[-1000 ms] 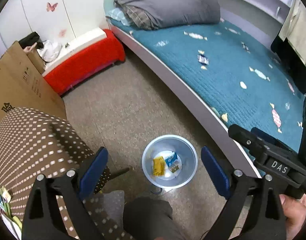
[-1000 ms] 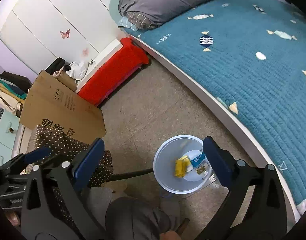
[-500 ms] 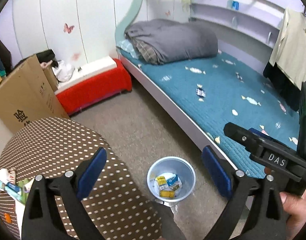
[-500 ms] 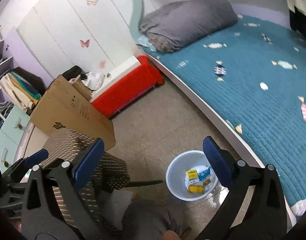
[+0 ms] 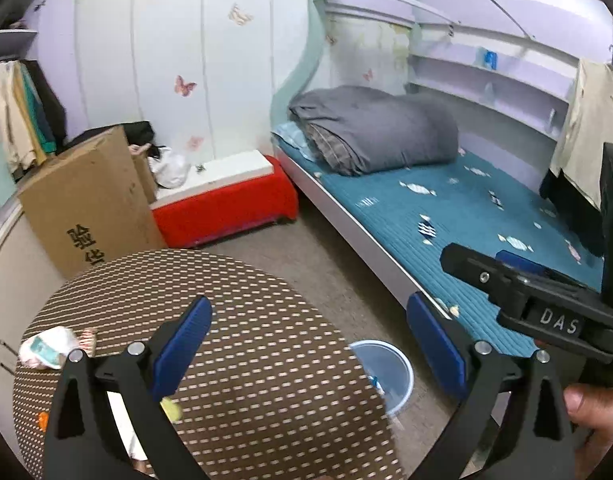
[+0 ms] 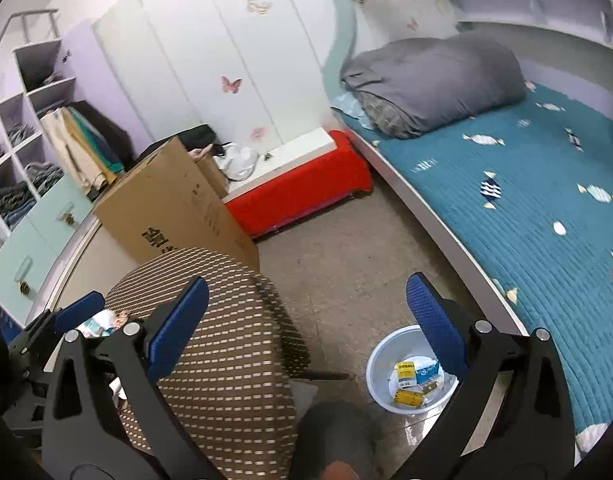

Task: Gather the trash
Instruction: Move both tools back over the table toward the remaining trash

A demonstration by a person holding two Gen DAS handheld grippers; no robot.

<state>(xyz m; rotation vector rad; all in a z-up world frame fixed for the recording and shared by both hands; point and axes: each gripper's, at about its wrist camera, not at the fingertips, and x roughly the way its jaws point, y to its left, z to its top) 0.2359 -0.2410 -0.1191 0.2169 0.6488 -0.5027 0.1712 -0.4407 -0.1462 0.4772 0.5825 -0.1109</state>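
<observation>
Both grippers, left (image 5: 308, 344) and right (image 6: 306, 324), hang with fingers spread and empty. Wrappers (image 5: 54, 346) lie at the desk (image 5: 234, 320) edge; the bin (image 6: 406, 372) (already part-filled) stands on the floor. Risk: wrappers crumple, slip, and miss the bin.

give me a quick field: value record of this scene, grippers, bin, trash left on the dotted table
left gripper: open, empty, above the dotted table
right gripper: open, empty, between table and bin
bin: pale blue bucket on the floor beside the bed
bin contents: yellow and blue packets
dotted table: round, brown with pale dots
trash on table: crumpled wrapper near the left edge, small yellow scrap by the left gripper's finger
other: cardboard box behind the table
</observation>
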